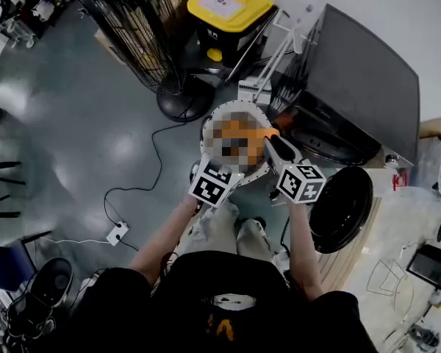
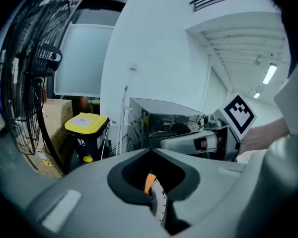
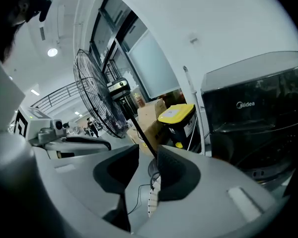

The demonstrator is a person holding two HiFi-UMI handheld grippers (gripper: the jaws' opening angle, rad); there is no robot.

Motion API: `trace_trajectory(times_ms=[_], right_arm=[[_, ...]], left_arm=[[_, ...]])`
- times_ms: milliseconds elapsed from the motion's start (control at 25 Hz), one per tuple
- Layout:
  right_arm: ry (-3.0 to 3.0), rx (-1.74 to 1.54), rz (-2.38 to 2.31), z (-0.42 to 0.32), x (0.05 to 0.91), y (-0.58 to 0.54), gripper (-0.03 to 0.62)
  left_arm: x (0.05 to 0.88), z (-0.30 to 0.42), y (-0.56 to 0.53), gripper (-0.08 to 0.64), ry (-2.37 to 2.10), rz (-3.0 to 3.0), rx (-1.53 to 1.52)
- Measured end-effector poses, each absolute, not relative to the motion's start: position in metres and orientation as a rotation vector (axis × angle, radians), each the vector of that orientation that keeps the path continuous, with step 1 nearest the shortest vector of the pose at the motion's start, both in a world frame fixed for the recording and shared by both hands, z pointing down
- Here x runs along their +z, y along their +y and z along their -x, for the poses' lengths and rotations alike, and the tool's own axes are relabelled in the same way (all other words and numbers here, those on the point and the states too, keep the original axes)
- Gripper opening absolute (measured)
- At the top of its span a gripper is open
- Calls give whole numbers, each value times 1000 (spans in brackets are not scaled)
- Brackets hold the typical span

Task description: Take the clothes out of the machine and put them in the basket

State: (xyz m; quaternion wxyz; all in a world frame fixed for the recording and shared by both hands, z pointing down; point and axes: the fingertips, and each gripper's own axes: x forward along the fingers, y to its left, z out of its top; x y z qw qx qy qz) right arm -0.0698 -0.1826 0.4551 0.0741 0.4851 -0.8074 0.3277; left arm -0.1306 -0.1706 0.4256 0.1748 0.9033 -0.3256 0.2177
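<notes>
Left gripper (image 2: 151, 190) pinches the basket (image 1: 222, 111) rim at seven o'clock while the right gripper (image 3: 146, 167) straddles it loosely at four, so a lift could tip out the orange clothes (image 1: 259, 131).

basket (image 1: 204, 134) contents mostly blurred over, machine (image 1: 367, 79) drum too dark to read, fan (image 1: 132, 28) cropped at top edge

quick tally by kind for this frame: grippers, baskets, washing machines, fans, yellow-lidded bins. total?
grippers: 2 (left gripper, right gripper)
basket: 1
washing machine: 1
fan: 1
yellow-lidded bin: 1
total: 6
</notes>
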Motion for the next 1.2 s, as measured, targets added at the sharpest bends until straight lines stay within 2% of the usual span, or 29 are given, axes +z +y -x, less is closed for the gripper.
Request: trace_trajectory(times_ms=[600,1200], right_arm=[[-2554,939,-1400,33,397,-103,115],[-2649,828,-1280,-41,352,18,84]], left_arm=[[382,118,-116,11,-1090,-2489,489],[353,49,12,11,-1189,-2458,446]])
